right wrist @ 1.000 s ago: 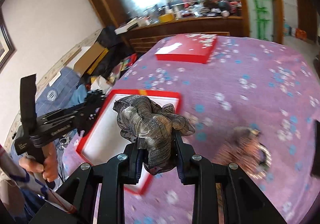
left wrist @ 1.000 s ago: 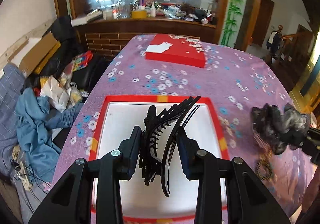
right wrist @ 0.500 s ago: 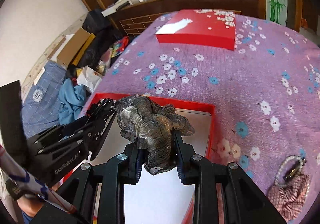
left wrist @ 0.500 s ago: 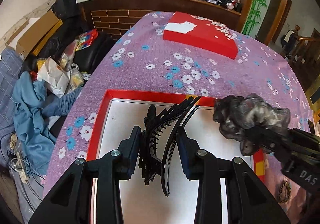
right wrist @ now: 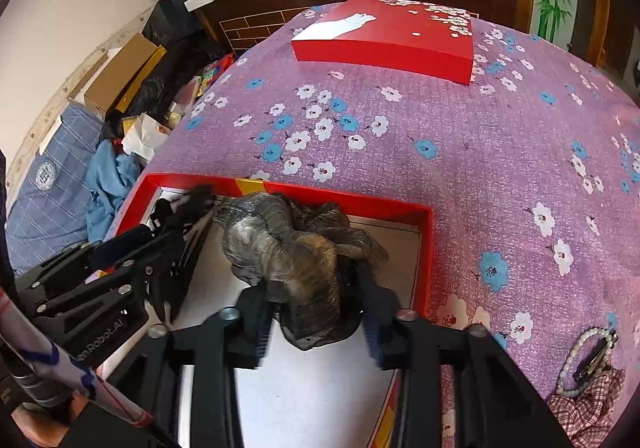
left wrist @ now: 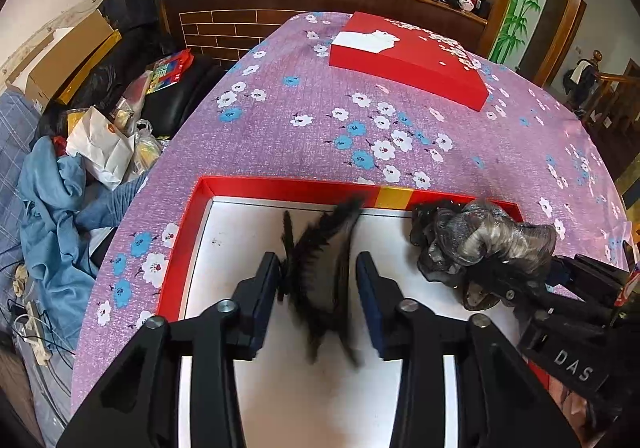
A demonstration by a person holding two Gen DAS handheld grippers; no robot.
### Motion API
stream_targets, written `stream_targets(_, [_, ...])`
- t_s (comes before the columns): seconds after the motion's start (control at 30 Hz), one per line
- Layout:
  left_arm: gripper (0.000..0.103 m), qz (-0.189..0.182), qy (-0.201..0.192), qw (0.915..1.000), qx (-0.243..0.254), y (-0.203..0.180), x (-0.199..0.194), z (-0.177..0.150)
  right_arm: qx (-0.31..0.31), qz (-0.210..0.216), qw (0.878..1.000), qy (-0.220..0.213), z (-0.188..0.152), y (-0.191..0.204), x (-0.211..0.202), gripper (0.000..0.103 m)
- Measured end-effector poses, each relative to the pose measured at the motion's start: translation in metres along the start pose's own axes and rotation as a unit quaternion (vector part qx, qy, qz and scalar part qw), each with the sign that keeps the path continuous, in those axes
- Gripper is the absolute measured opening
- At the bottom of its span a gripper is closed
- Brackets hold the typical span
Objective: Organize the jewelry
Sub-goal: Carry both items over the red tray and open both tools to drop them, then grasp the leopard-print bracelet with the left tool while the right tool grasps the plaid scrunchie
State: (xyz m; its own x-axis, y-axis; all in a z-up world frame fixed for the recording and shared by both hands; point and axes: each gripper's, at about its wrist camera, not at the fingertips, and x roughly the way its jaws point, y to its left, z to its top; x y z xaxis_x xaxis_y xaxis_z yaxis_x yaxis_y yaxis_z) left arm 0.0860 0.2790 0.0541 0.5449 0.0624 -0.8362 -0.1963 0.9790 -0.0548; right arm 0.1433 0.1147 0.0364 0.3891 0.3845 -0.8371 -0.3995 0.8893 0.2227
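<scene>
Biggest thing here is the red box (left wrist: pixel 280 185) with the white floor, sitting on the purple flowered tablecloth (left wrist: pixel 320 119), with its red lid (left wrist: pixel 404 55) way off at 12 o'clock. Both grippers hang over the box and both are letting go right now. The left gripper (left wrist: pixel 318 288) has its jaws opening, and the black hair claw (left wrist: pixel 320 260) between them is a blur with a gap at the right pad, so it looks already loose and dropping. The right gripper (right wrist: pixel 316 312) is opening too, with the grey scrunchie (right wrist: pixel 288 248) between the pads and a gap on either side. My worry is that the claw lands on edge, bounces toward the box wall at 12 o'clock, or snags its teeth in the scrunchie, since the two sit just beside each other. The scrunchie could also cling to a pad and get dragged back out. Compared with a second ago, both pieces were clamped tight and sharp, and the scrunchie hung outside the box at 3 o'clock. The pearl bracelet (right wrist: pixel 588 360) and plaid scrunchie (right wrist: pixel 588 404) wait on the cloth at 4 o'clock.
</scene>
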Motion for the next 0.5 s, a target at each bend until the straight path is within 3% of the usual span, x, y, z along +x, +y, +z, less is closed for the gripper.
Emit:
stream_targets(0.07, [0.046, -0.001, -0.005, 1.0000, -0.003, 0.001, -0.004, 0.000, -0.003, 0.002, 1.000, -0.007, 0.000, -0.001, -0.004, 0.062])
stream_targets(0.5, [0.052, -0.012, -0.053, 0.9985, 0.000, -0.016, -0.058, -0.007, -0.019, 0.021, 0.998, -0.061, -0.017, -0.003, -0.076, 0.065])
